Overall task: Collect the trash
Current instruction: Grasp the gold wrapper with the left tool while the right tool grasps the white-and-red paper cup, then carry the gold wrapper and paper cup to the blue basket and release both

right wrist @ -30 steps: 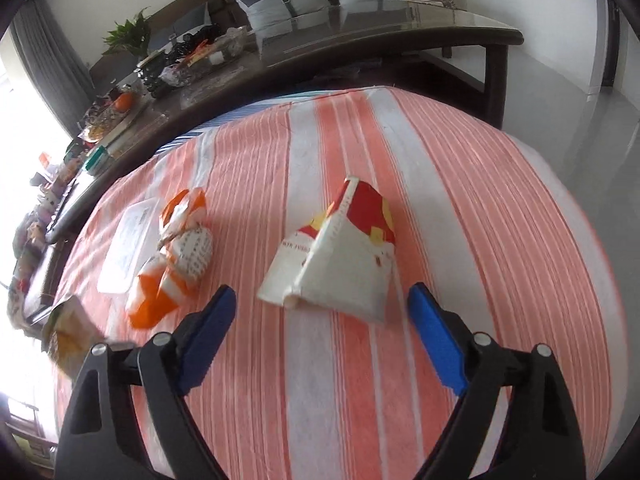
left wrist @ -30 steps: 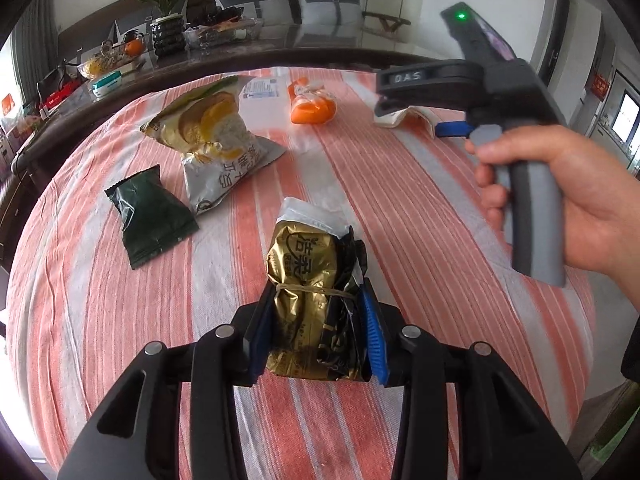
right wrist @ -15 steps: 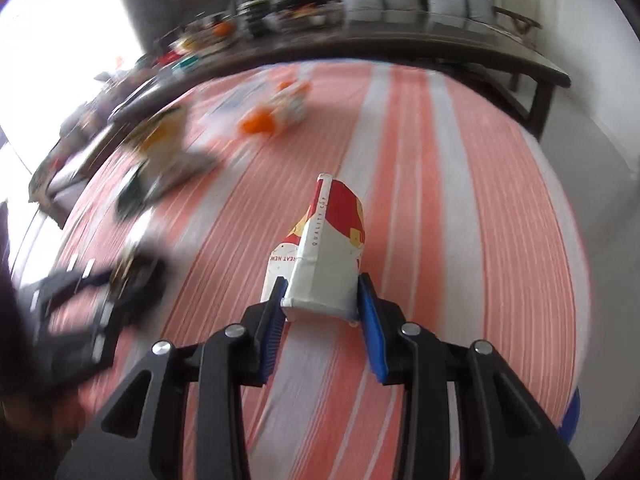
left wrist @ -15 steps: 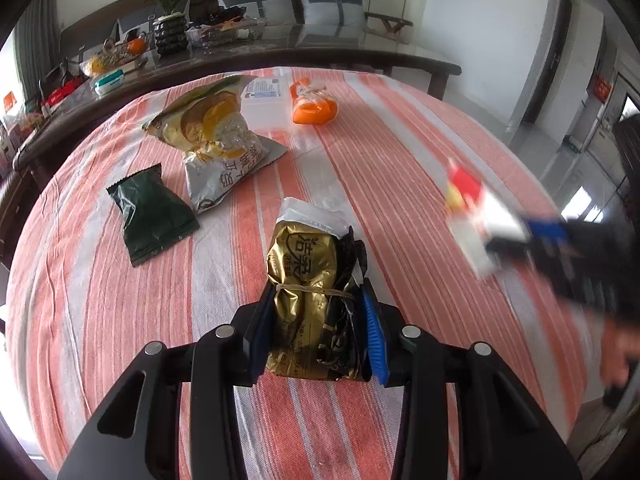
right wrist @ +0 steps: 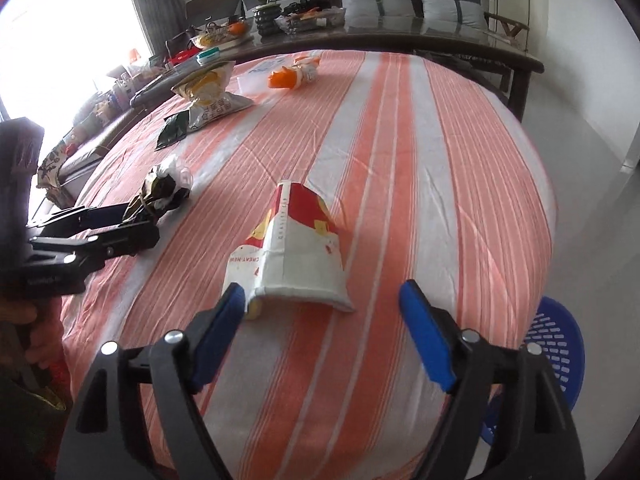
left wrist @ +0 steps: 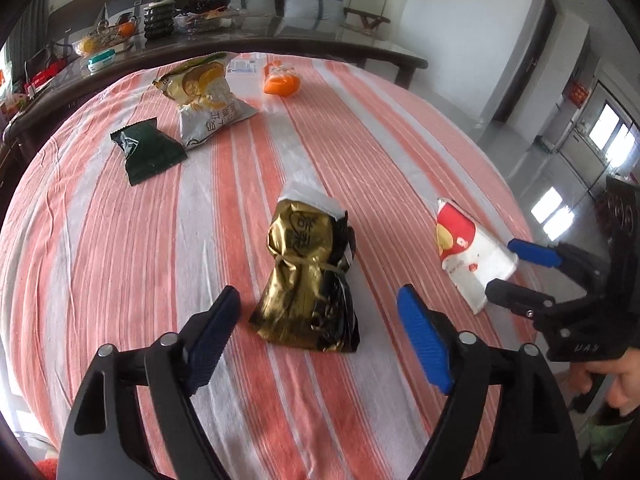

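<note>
My left gripper (left wrist: 316,332) has just opened, and its blue pads stand apart on either side of the gold packet (left wrist: 308,280), touching it on neither side. The gold packet lies loose on the striped tablecloth (left wrist: 100,240), its crumpled, tied end pointing away from me. My right gripper (right wrist: 320,328) has also just opened. The red and white wrapper (right wrist: 292,256) lies on the cloth in front of its blue pads; the left pad is right at the wrapper's near corner, though I cannot tell if it touches, and the right pad is clear of it. The red and white wrapper lies to the right of the gold packet, near the table's right edge. Beyond the gold packet, to its left, lies a dark green packet (left wrist: 146,150). Just behind that one is a silver and yellow bag (left wrist: 204,100), and farther back, to the right of the bag, an orange wrapper (left wrist: 282,82). A blue basket (right wrist: 556,348) sits on the floor off the table's right edge, near my right gripper. A dark table (left wrist: 280,40) crowded with things stands behind the striped one.
</note>
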